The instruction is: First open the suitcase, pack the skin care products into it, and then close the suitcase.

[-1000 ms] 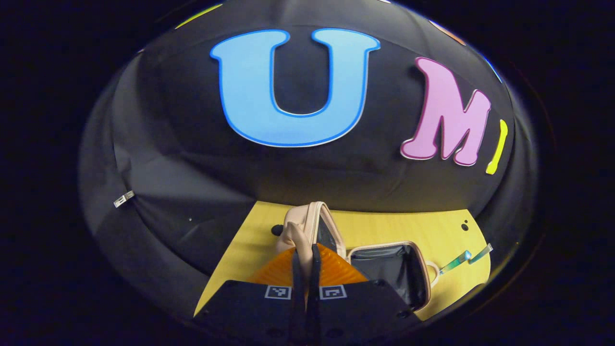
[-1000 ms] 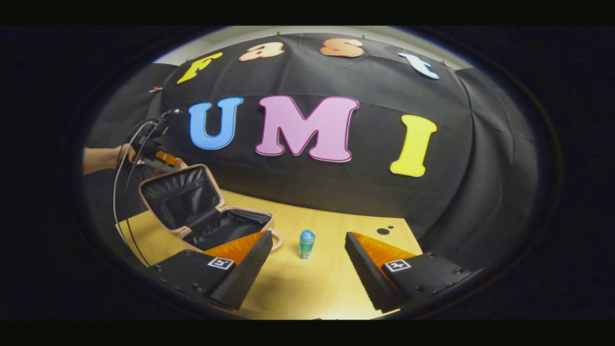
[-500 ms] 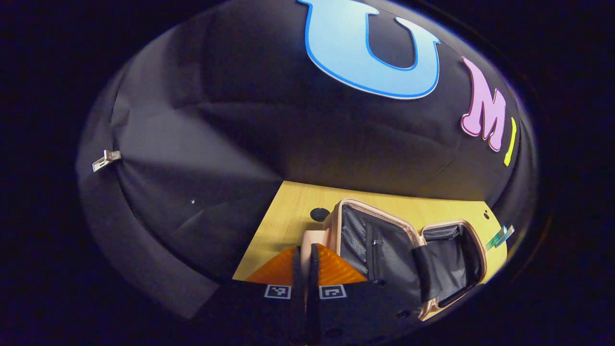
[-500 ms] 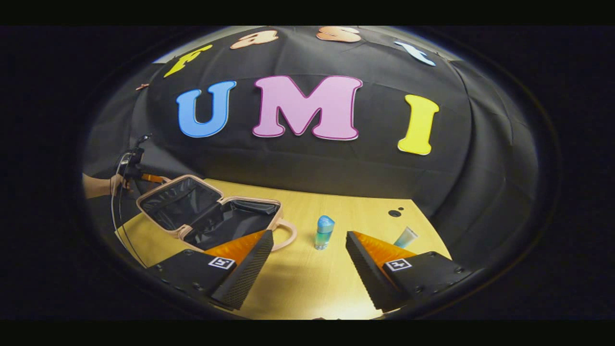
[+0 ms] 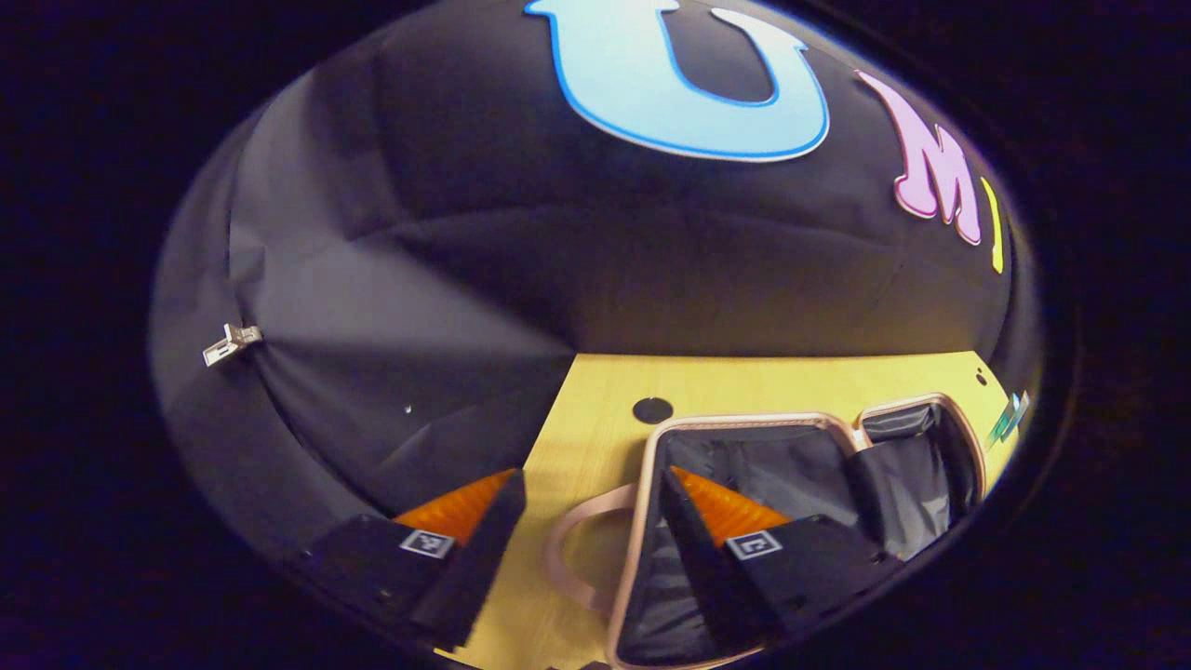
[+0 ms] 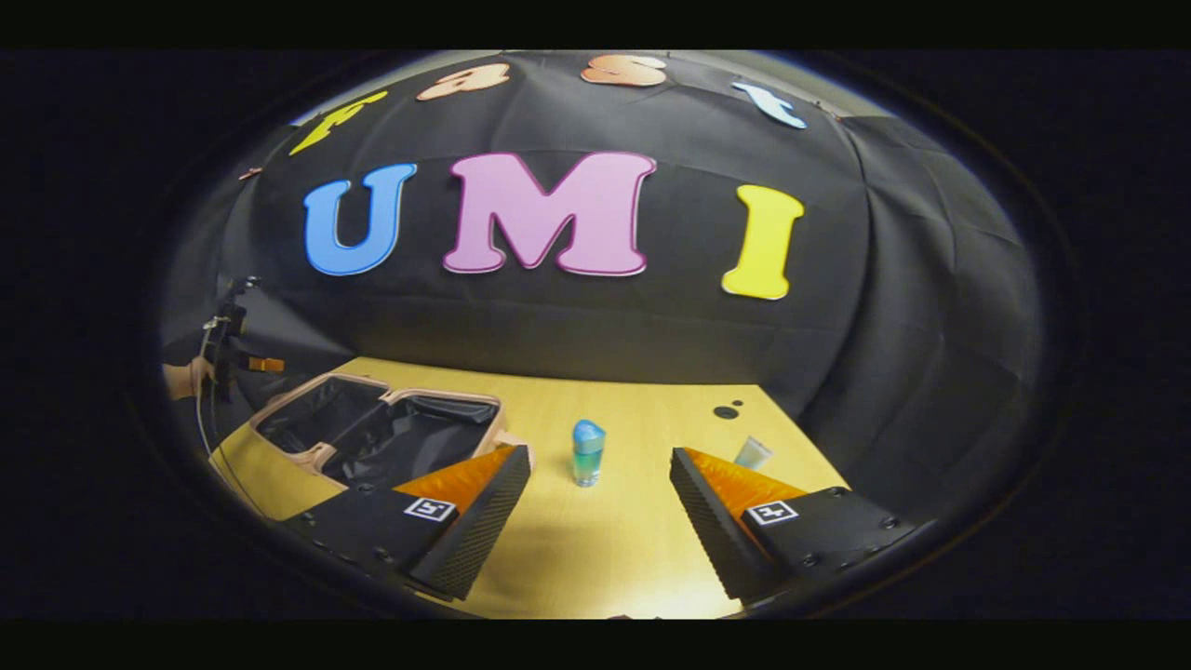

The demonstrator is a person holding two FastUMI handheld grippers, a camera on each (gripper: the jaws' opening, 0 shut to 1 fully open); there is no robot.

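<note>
The suitcase (image 6: 372, 433) is pink outside and black inside. It lies flat and open on the yellow wooden table (image 6: 595, 549), on the left in the right gripper view. Both halves face up, and nothing can be seen inside them. In the left gripper view its round pink handle (image 5: 572, 558) lies on the table between the fingers of the left gripper (image 5: 586, 530).

That gripper is wide open and holds nothing. One of its fingers hangs over the black lining.

The right gripper (image 6: 600, 507) is wide open too, and empty. A small bottle with a blue cap (image 6: 587, 452) stands upright on the table ahead of it, between its fingers but not touching them. A pale little tube (image 6: 752, 453) sits farther right, near the table's far corner. A hand (image 6: 186, 377) holds the other gripper past the suitcase.

The opening looks done, so packing comes next, I think. To do it well, the right gripper should go straight at the bottle, low down, and squeeze its middle gently so it does not tip. Then lift it and lower it deep into a half of the case.

Count: one suitcase, two skin care things, two grippers.
</note>
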